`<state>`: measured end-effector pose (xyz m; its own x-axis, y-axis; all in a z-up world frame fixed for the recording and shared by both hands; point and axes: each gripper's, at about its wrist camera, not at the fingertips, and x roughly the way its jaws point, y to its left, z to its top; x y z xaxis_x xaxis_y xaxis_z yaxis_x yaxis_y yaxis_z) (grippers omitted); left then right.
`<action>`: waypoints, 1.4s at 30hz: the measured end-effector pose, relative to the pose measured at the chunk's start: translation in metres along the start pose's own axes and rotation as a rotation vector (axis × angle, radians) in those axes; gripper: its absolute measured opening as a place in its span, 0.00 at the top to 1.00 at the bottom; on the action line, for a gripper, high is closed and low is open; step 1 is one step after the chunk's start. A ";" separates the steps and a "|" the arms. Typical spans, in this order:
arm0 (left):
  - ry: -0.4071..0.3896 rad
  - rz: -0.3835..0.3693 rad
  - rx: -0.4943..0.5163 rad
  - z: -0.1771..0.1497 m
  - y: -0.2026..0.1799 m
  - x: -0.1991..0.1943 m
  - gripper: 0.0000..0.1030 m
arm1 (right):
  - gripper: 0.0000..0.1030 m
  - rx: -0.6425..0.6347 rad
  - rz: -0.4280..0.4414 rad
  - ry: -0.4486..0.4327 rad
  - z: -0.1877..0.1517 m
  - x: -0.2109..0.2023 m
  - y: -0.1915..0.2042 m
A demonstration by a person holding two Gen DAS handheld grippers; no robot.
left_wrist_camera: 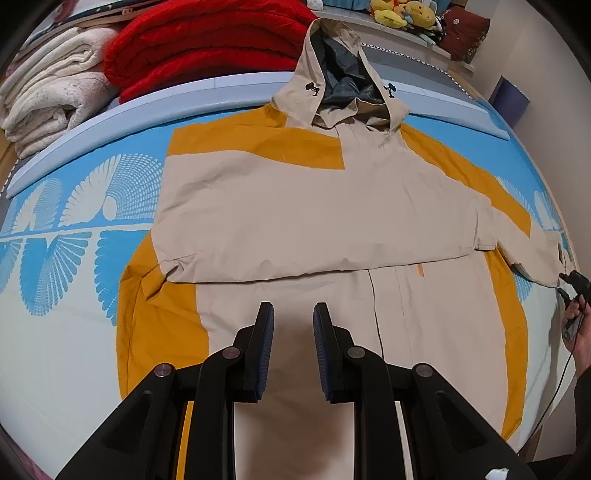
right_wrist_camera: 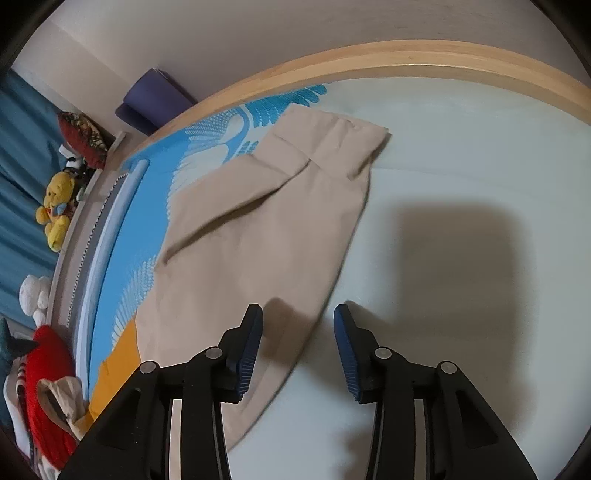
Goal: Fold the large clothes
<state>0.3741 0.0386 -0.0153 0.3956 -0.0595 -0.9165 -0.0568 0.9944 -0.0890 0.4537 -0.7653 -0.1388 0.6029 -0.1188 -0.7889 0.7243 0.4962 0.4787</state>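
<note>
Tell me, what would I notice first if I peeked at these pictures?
A big beige and orange hooded jacket lies spread across the blue patterned bed, one sleeve folded over its chest. Behind it sits a bright red blanket, and yellow stuffed toys line the shelf beyond.

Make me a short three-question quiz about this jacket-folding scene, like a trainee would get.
1. True or false: one sleeve of the jacket is already folded across its chest.
2. Which hand-held gripper has the unfolded sleeve right in front of it? A) left hand-held gripper B) right hand-held gripper
3. What colour is the thick folded blanket behind the hood?

Key: 1 true; 2 B; 3 red.
</note>
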 end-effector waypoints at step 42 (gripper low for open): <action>-0.071 -0.096 -0.218 0.029 0.073 -0.056 0.77 | 0.85 -1.140 0.385 0.186 -0.477 -0.175 0.408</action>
<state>0.3740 0.1173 0.0407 0.4714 -0.1391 -0.8709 -0.2096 0.9415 -0.2638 0.4841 -0.1318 0.0106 0.5889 0.2813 -0.7576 -0.2569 0.9540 0.1546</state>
